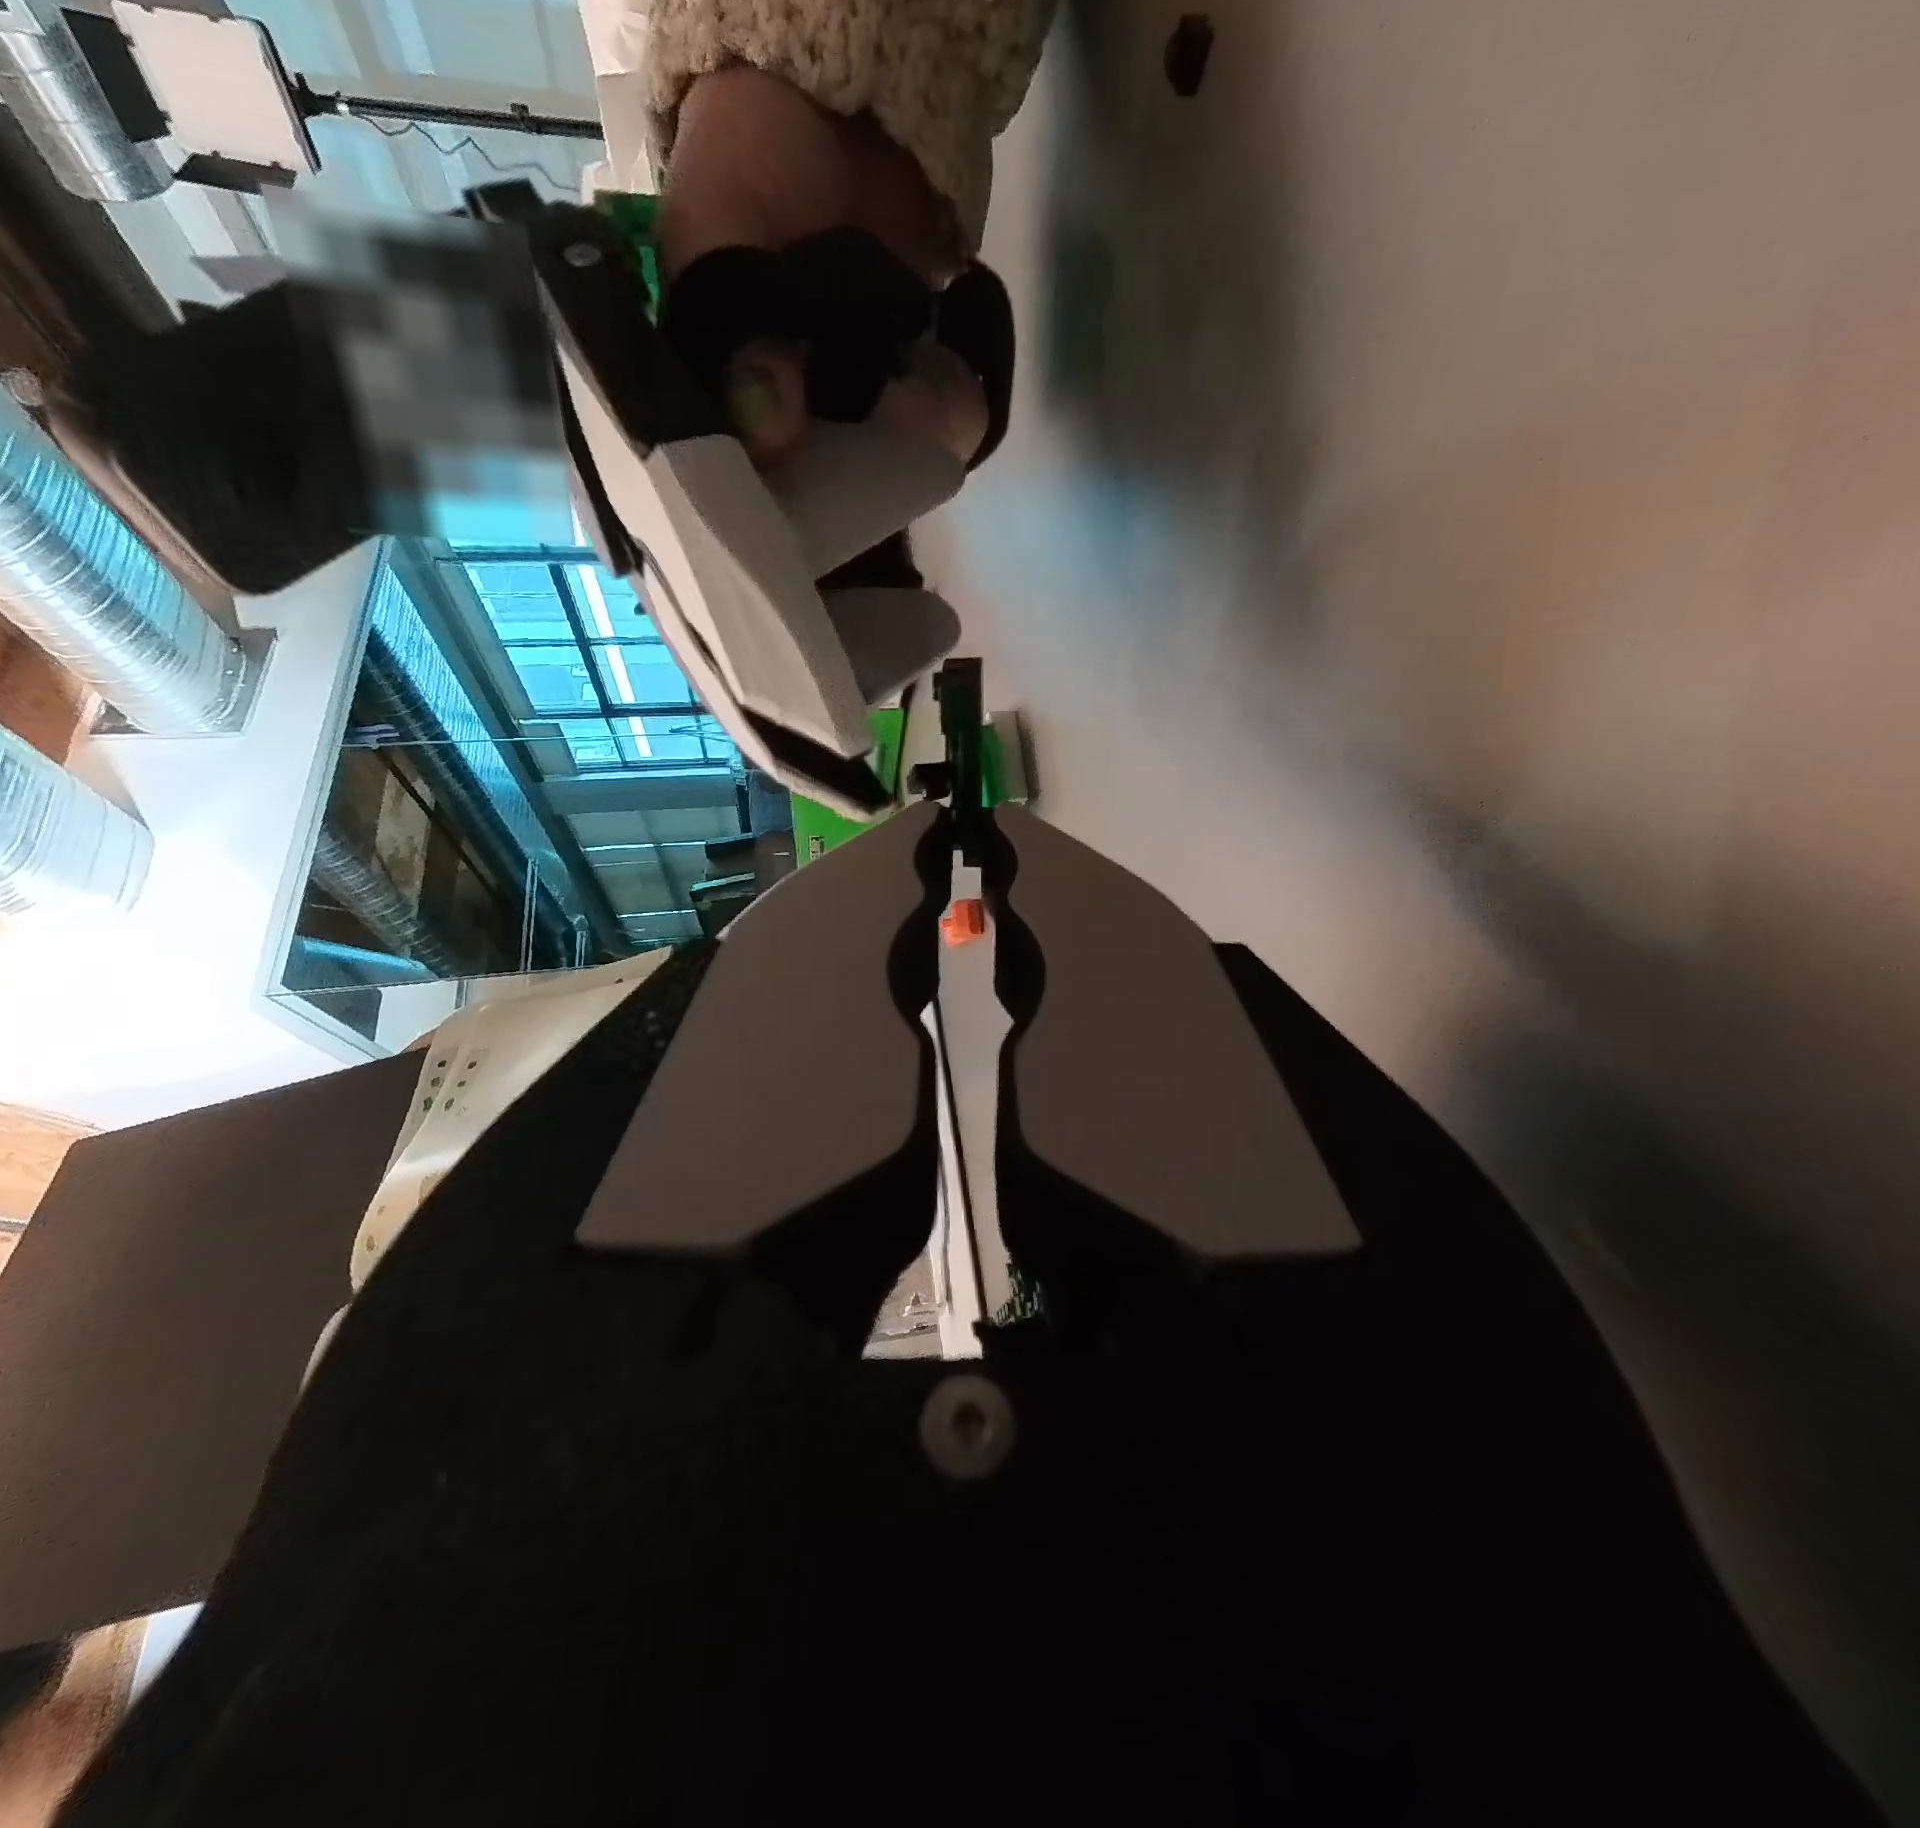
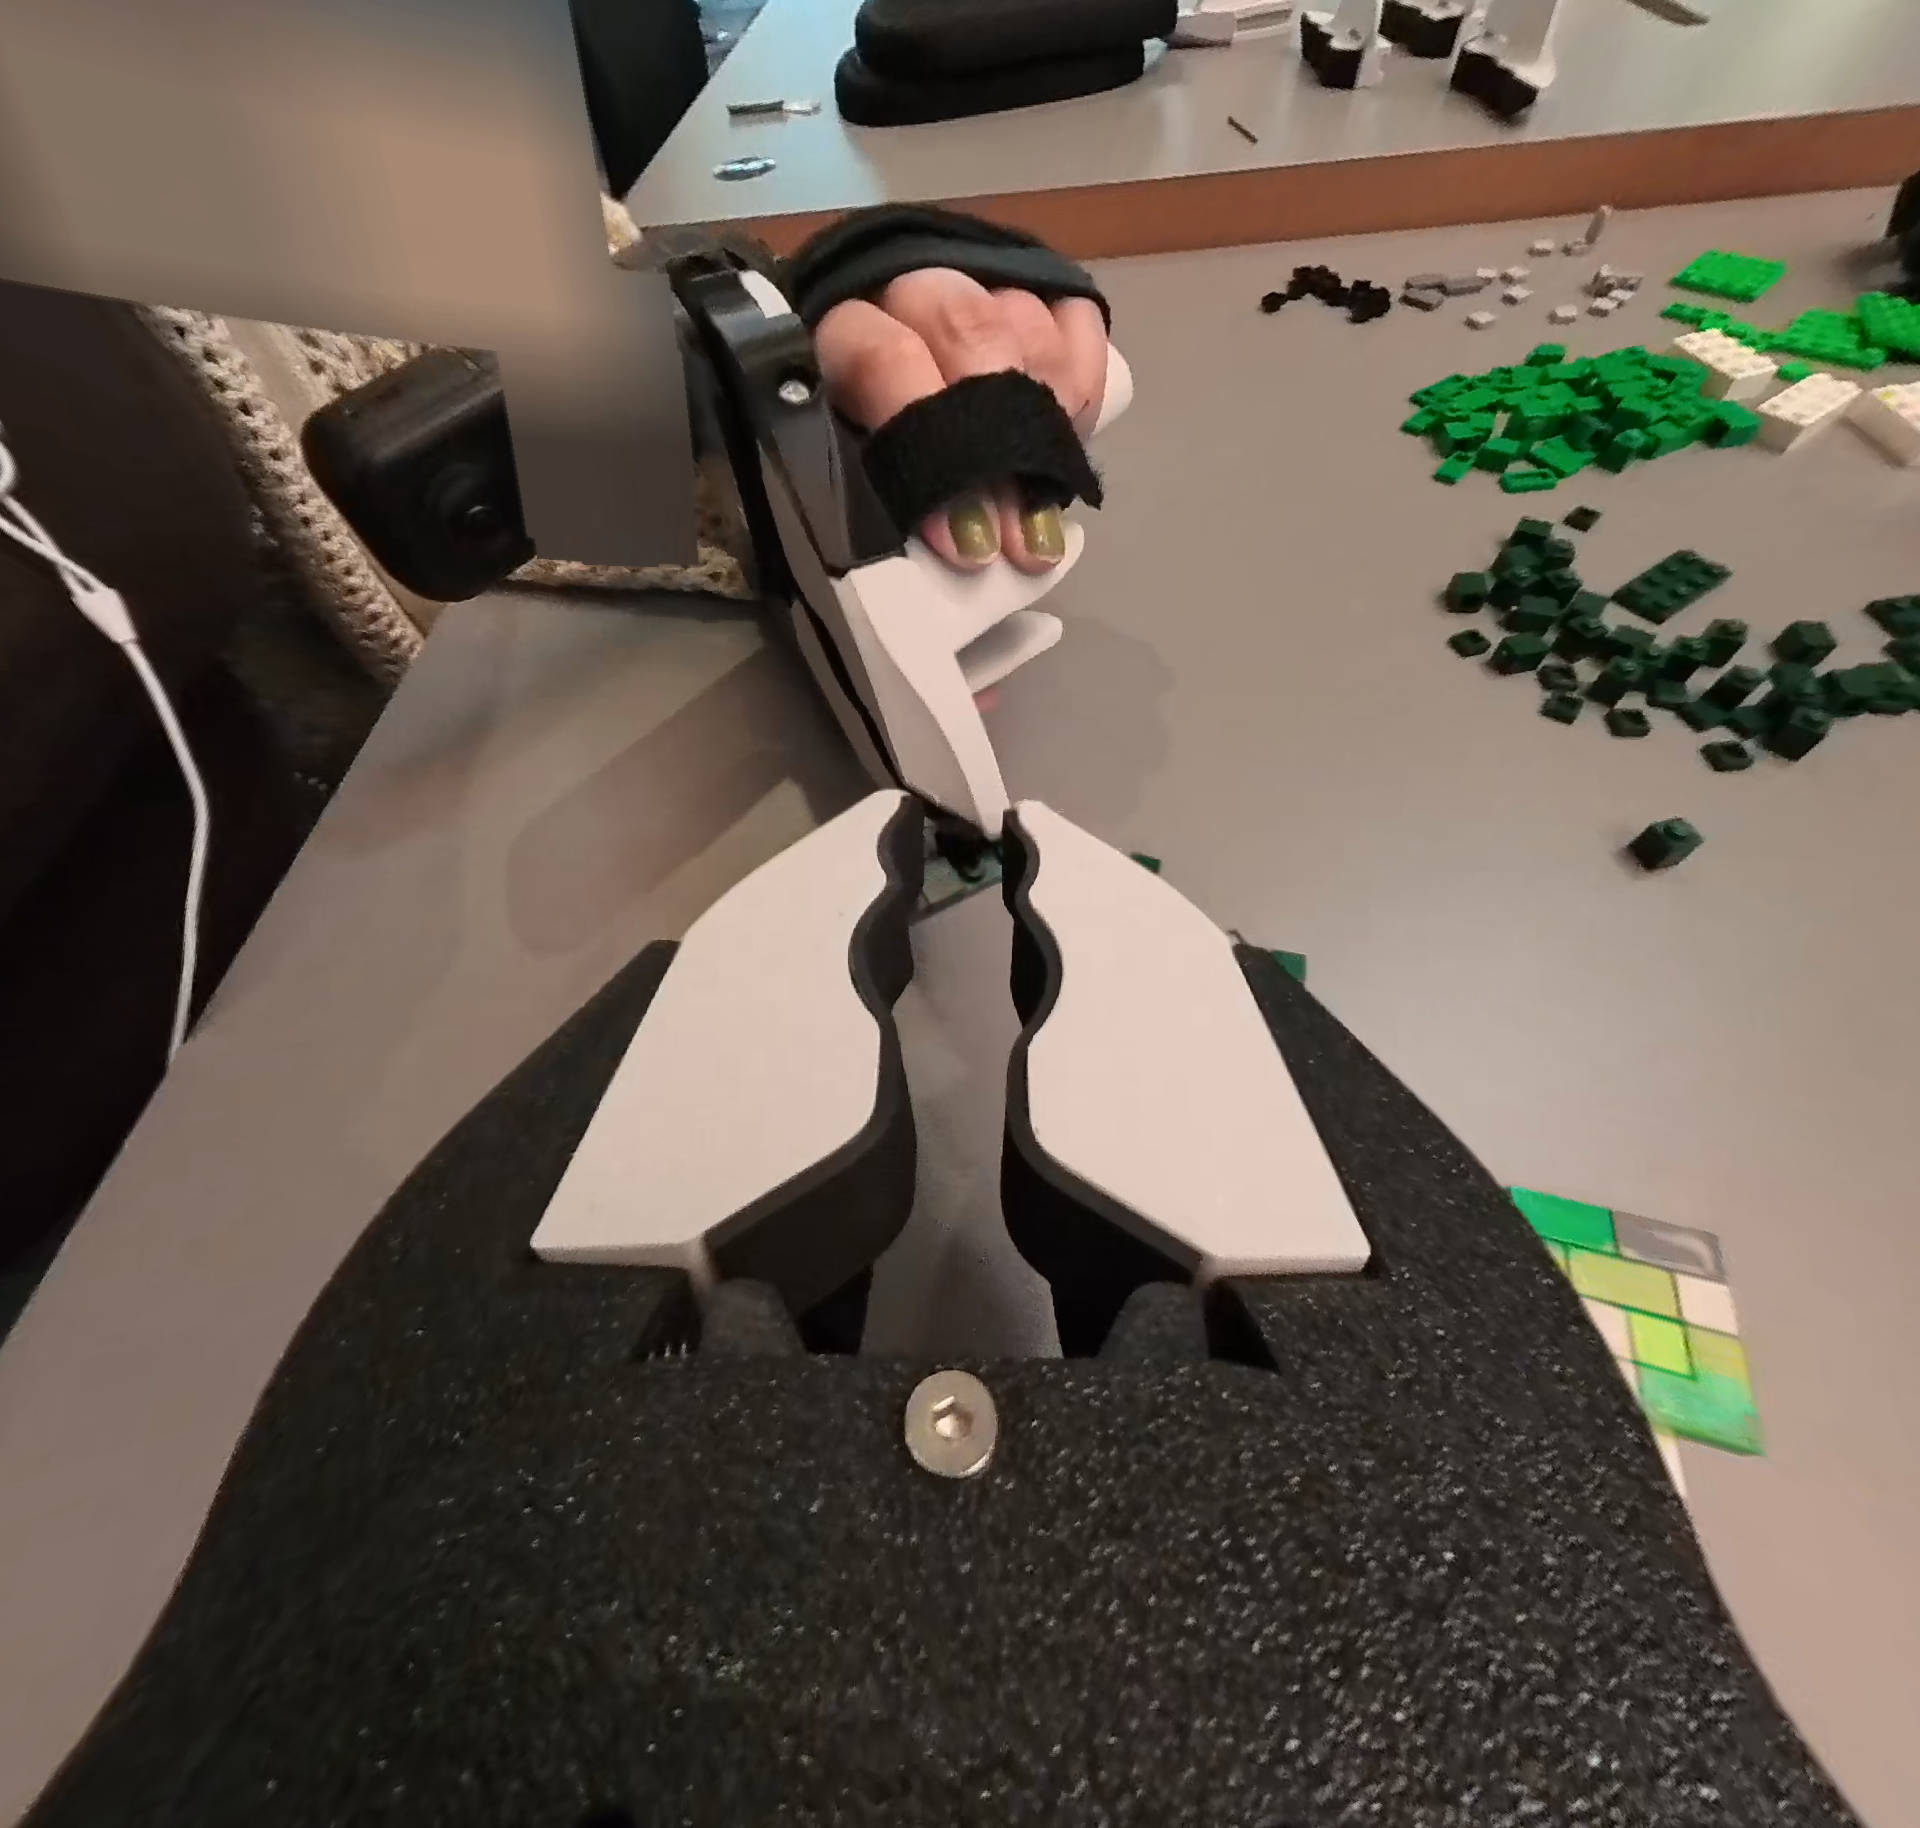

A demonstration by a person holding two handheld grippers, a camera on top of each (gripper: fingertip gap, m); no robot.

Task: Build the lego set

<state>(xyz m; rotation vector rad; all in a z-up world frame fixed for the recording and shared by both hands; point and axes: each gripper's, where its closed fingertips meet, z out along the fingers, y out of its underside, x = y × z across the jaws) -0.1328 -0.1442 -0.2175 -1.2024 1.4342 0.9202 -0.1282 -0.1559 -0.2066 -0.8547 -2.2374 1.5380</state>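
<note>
The left grey-fingered gripper (image 1: 961,833), rolled sideways, is clamped on a small black-and-green lego assembly (image 1: 961,750) held just above the grey table (image 2: 1351,947). The right grey-fingered gripper (image 2: 961,822) stands slightly apart at that assembly, so this seems a joining step; next, a careful aligned press. Loose bright-green bricks (image 2: 1558,417) lie well apart.

The right gripper (image 2: 961,828) has smooth, matt grey plastic fingers (image 2: 1164,1061) set in a rough, grainy black body (image 2: 935,1591) with a shiny metal screw (image 2: 949,1424). The table (image 2: 1299,947) is smooth matt grey. Glossy plastic green bricks (image 2: 1569,412) lie on it. A fuzzy black cloth strap (image 2: 977,443) wraps the hand (image 2: 956,344). A cream knitted sleeve (image 1: 862,2) looks coarse.
</note>
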